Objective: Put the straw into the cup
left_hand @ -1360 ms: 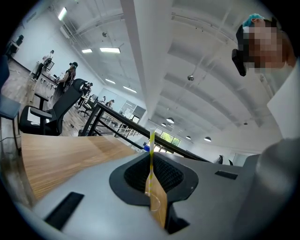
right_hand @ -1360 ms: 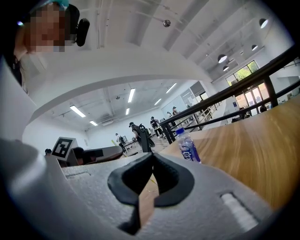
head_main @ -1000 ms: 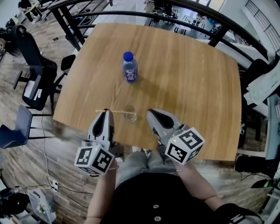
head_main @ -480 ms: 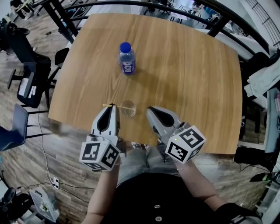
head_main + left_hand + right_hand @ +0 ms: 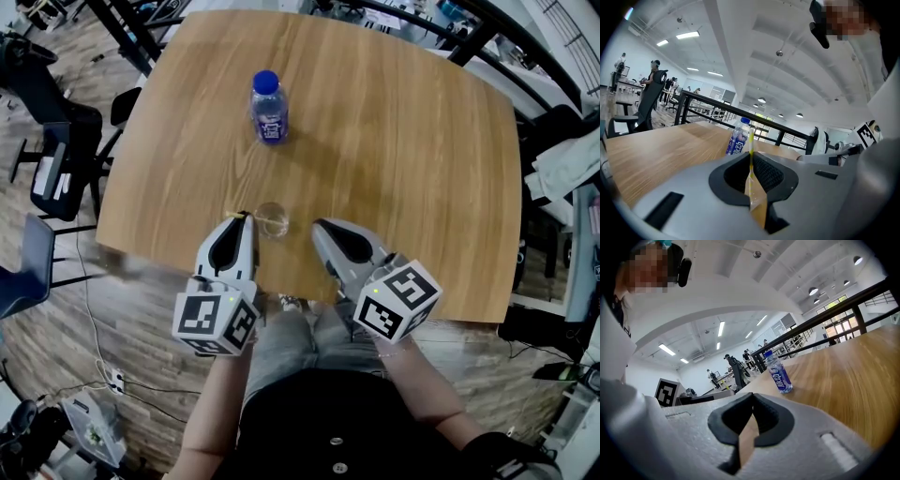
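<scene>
Near the table [image 5: 403, 159] edge closest to you, the cup [image 5: 272, 219] stands upright. Your left gripper [image 5: 240, 221], at the cup's 9 o'clock, has its jaws closed on the straw [image 5: 751, 143], which reaches toward 3 o'clock across the cup's rim. Your right gripper [image 5: 319, 228], at the cup's 3 o'clock, has its jaws pressed together on nothing. The bottle [image 5: 269, 106] stands at 12 o'clock, well apart.

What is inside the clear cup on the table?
Only table wood shows through the cup. The straw in the left claw is at its rim; whether the tip is inside is unclear.
</scene>
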Available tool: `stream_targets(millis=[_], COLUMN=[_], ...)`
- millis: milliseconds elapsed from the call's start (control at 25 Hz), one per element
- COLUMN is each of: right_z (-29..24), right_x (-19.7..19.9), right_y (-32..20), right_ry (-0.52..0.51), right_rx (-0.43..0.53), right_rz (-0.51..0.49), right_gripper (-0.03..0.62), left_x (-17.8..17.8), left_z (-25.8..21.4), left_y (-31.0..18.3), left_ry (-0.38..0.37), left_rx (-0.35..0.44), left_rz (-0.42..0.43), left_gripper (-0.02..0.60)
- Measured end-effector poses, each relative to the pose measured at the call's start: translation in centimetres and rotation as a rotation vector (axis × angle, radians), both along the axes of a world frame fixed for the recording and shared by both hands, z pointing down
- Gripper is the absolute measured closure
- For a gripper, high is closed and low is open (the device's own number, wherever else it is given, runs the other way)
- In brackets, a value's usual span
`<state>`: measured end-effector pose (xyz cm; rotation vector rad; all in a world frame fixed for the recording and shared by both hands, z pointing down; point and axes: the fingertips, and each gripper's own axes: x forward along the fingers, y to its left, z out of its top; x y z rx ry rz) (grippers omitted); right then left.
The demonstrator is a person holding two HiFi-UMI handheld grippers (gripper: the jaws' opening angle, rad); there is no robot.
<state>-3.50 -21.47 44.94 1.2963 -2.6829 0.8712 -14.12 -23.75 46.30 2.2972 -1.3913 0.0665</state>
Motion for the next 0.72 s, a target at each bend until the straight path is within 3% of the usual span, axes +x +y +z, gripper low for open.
stream_targets(millis=[440, 720], right_z=[0.2, -0.2], right_x=[0.6, 0.7], right_y=[0.1, 0.4], right_ry=[-0.006, -0.010], right_rx=[-0.003, 0.008], right_rz=[-0.001, -0.009], right_gripper=[0.595, 0.595], left_x=[1.0, 1.3], left_z=[0.5, 0.5], left_y=[0.5, 0.9], left_ry=[-0.019, -0.019], left_rx=[-0.003, -0.020], left_rz=[0.011, 0.016], left_gripper=[0.543, 0.454])
